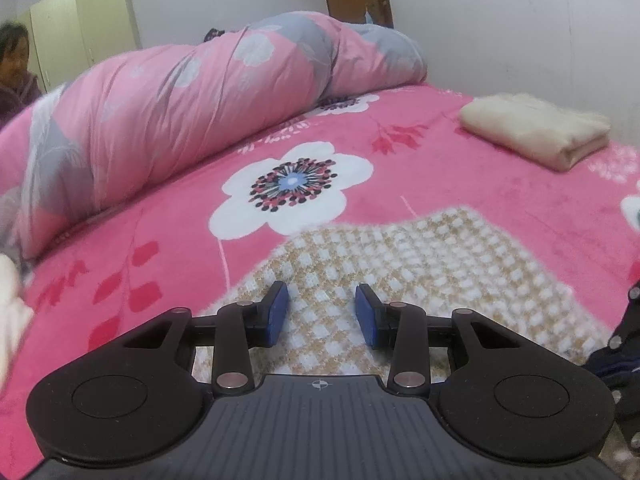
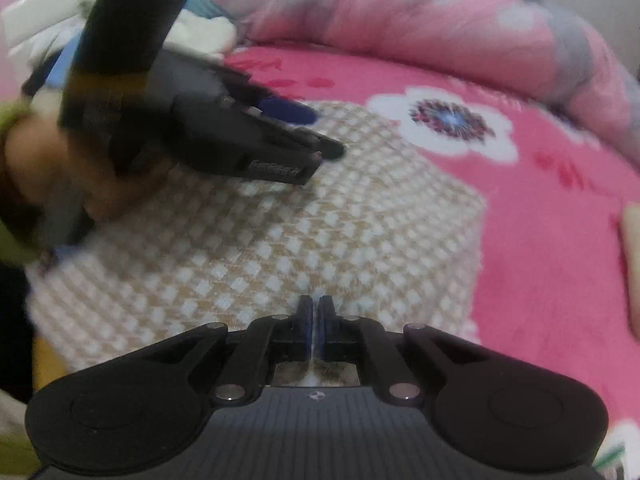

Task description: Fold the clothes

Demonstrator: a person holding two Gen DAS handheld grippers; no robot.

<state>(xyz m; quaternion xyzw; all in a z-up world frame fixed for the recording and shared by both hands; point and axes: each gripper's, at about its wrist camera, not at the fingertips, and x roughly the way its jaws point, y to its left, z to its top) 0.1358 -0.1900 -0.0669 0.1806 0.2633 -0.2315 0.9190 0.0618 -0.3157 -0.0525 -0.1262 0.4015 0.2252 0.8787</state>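
Note:
A tan-and-white checked garment lies flat on the pink floral bed sheet. My left gripper hovers over its near part, open, blue pads apart with only the cloth below them. The right wrist view is blurred and shows the same garment. There my right gripper is at its near edge, pads pressed together with a thin pale strip of cloth between them. More cloth bunches just behind the pads. The left gripper, held by a hand, sits over the garment's far left part.
A rolled pink-and-grey quilt runs along the far side of the bed. A folded cream garment lies at the back right near the wall. Dark clothing with buttons is at the right edge. A person sits far left by a cabinet.

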